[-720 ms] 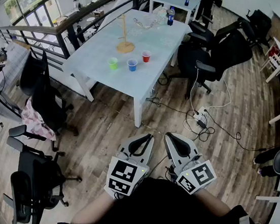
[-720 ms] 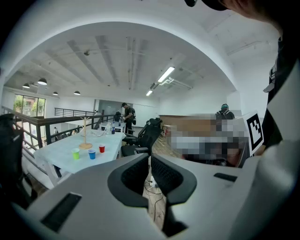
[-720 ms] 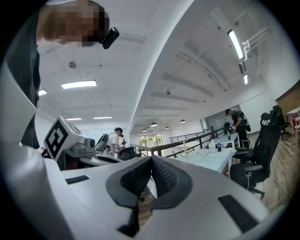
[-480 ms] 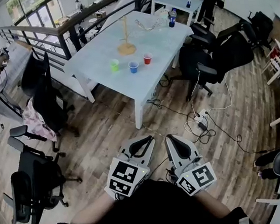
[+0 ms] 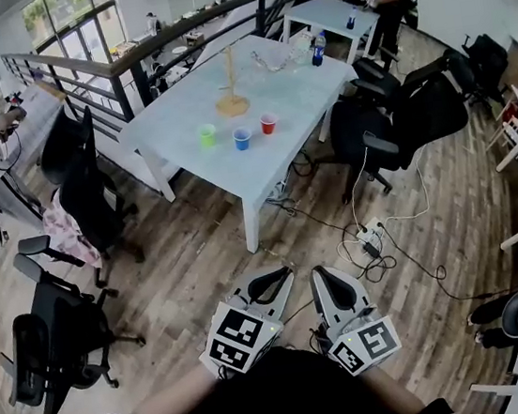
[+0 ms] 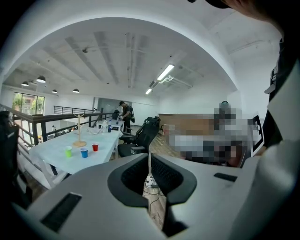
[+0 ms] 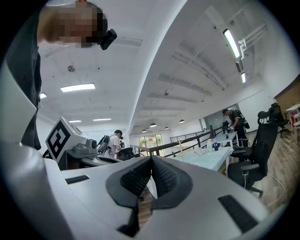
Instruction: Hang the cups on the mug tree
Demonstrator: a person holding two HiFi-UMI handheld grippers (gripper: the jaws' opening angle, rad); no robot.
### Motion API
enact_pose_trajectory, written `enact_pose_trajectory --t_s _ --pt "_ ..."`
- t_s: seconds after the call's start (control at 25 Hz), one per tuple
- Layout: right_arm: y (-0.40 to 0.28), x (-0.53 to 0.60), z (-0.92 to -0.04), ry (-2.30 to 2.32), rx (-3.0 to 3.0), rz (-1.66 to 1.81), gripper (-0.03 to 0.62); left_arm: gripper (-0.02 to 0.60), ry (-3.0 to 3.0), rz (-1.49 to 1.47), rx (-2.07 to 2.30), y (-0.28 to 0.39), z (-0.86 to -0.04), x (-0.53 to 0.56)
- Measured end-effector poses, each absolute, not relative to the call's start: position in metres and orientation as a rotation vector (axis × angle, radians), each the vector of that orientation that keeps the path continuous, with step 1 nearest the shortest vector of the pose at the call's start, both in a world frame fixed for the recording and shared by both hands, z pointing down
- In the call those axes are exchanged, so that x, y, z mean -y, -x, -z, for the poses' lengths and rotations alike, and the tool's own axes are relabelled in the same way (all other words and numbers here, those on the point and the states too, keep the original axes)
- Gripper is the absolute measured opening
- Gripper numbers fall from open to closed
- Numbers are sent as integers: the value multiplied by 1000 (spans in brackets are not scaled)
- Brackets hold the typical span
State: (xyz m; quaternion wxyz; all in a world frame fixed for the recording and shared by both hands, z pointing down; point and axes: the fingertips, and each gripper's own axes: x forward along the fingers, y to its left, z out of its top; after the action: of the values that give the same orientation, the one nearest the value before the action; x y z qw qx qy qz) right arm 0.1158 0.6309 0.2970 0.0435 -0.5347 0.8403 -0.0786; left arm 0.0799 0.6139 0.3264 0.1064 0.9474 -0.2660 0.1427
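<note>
Head view. Holding the left gripper (image 5: 284,273) and the right gripper (image 5: 318,273) side by side, low and close to the body, above the floor (image 5: 198,247). Keeping both pairs of jaws pressed together, pinching nothing. Seeing the table (image 5: 172,118) further ahead, well apart from both grippers. Seeing on it 3 cups standing upright in 1 row: green cup (image 5: 207,135) at the left, blue cup (image 5: 241,138) in the middle, red cup (image 5: 268,124) at the right. Seeing the tree (image 5: 228,73) standing upright just behind this row, and a bottle (image 5: 318,49) near the far end of the table. Seeing also a chair (image 5: 397,107) beside the table and cables (image 5: 369,234) lying on the floor between the table and the grippers.

Left gripper view. Looking along the left gripper (image 6: 149,157): holding its jaws closed, tips touching, gripping nothing. Showing the table (image 6: 49,152) at the left, far beyond the jaws, with the green cup (image 6: 68,151), blue cup (image 6: 84,152) and red cup (image 6: 95,147) standing on it and the tree (image 6: 78,131) behind them. Showing a person (image 6: 125,112) standing past the far end of the table.

Right gripper view. Looking along the right gripper (image 7: 151,161): holding its jaws closed as well, tips meeting, with nothing between. Showing the table (image 7: 206,158) far away at the right, a chair (image 7: 260,145) in front of it and a person (image 7: 233,121) behind. Not making out the cups here, too small to tell.
</note>
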Motion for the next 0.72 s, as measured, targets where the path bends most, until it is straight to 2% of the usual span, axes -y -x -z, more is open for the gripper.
enact_pose_trajectory --t_s 0.36,0.72 --pt "-170 -663 -312 1592 -2603 322 21 28 -2763 -419 798 -137 -337 -647" --pt "-197 -673 -327 1571 -2589 439 21 28 -2742 -459 829 -159 -344 -663"
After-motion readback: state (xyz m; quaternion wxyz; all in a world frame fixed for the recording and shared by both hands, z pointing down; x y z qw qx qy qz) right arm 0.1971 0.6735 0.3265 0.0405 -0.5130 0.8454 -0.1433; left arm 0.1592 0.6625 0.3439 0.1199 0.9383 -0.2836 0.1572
